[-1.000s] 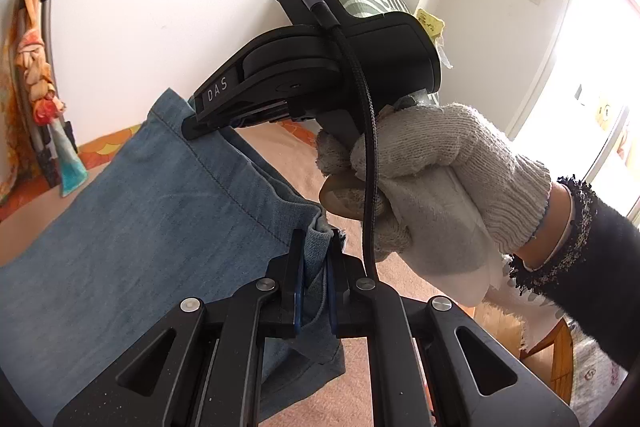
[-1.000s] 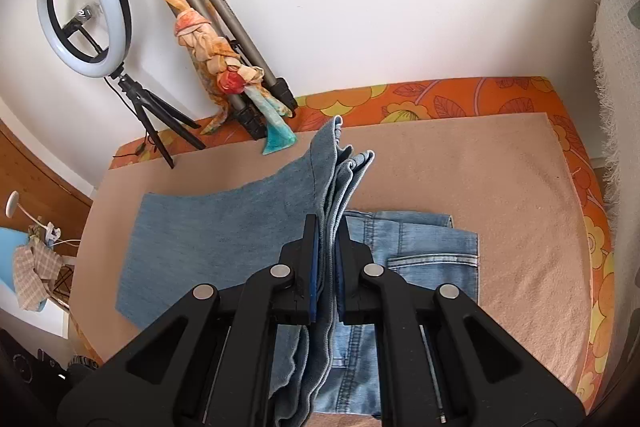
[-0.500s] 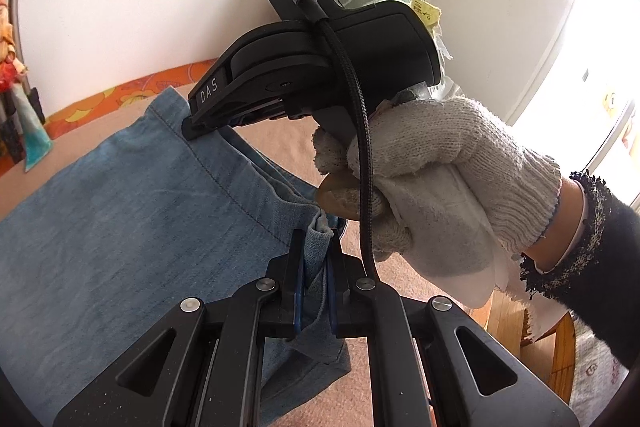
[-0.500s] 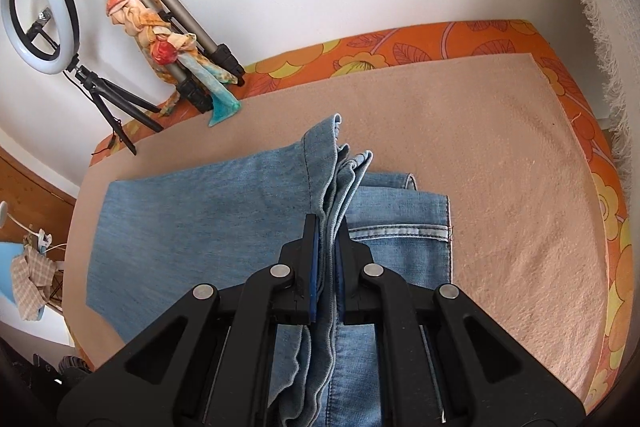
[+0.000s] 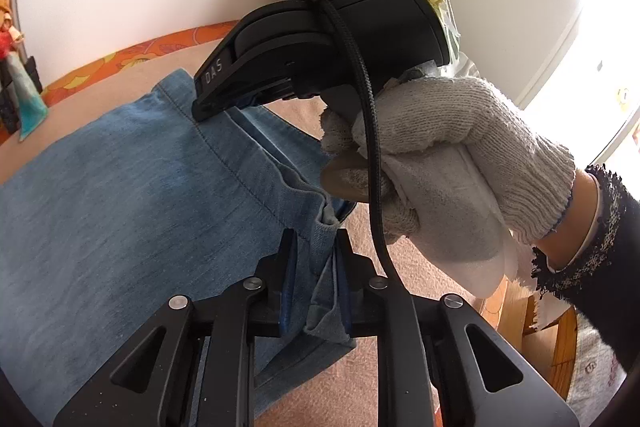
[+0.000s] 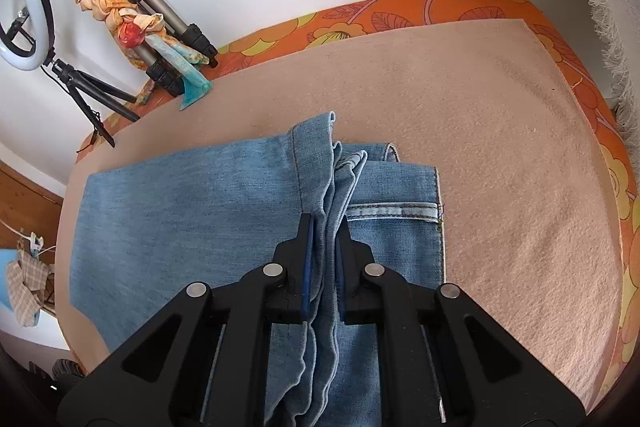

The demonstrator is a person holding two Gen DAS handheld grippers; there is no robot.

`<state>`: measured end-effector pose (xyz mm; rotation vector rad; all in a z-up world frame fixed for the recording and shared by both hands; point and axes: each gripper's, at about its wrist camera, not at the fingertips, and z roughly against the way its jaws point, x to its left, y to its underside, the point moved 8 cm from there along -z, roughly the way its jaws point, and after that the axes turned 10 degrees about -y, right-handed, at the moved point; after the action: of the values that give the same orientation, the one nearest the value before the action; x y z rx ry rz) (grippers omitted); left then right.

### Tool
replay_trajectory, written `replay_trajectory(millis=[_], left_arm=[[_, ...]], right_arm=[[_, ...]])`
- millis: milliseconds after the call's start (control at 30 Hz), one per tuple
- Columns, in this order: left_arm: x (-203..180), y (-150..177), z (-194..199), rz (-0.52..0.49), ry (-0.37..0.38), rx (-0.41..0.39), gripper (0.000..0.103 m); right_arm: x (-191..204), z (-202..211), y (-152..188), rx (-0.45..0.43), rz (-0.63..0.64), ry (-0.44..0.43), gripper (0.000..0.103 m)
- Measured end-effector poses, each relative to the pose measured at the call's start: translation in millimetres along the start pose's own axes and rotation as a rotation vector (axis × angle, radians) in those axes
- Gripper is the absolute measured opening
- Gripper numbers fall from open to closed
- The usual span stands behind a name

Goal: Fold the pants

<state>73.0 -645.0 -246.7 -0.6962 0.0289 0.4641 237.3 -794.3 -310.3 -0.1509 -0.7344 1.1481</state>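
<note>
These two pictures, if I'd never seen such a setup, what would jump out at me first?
Probably the blue jeans spread on the pinkish-tan blanket, their bunched hem edges pinched in the right gripper at the bottom of its view. In the left view, a white-gloved hand grips the other black tool, while the left gripper clamps more denim. A ring light stands far left.

Light-blue denim pants (image 6: 192,211), plain tan blanket (image 6: 500,155), orange floral mattress (image 6: 460,7)

We see light-blue denim pants (image 6: 180,227) folded over on the tan surface, hem edges bunched upright at center, waistband with belt loop toward 3 o'clock.
</note>
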Motion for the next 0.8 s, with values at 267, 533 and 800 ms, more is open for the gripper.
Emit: replay_trajectory(millis=[267, 533, 800], left_arm=[[4.2, 12.0, 28.5, -0.006, -0.015, -0.028, 0.041], [27.3, 17.4, 77.2, 0.033, -0.048, -0.087, 0.046], [88.8, 37.9, 135.0, 0.101, -0.142, -0.141, 0.047]], right_arm=[[-4.6, 33.8, -9.7, -0.064, -0.03, 0.067, 0.042], [22.0, 74.3, -17.4, -0.145, -0.028, 0.027, 0.046], [75.9, 92.1, -9.3, -0.179, 0.016, -0.046, 0.046]])
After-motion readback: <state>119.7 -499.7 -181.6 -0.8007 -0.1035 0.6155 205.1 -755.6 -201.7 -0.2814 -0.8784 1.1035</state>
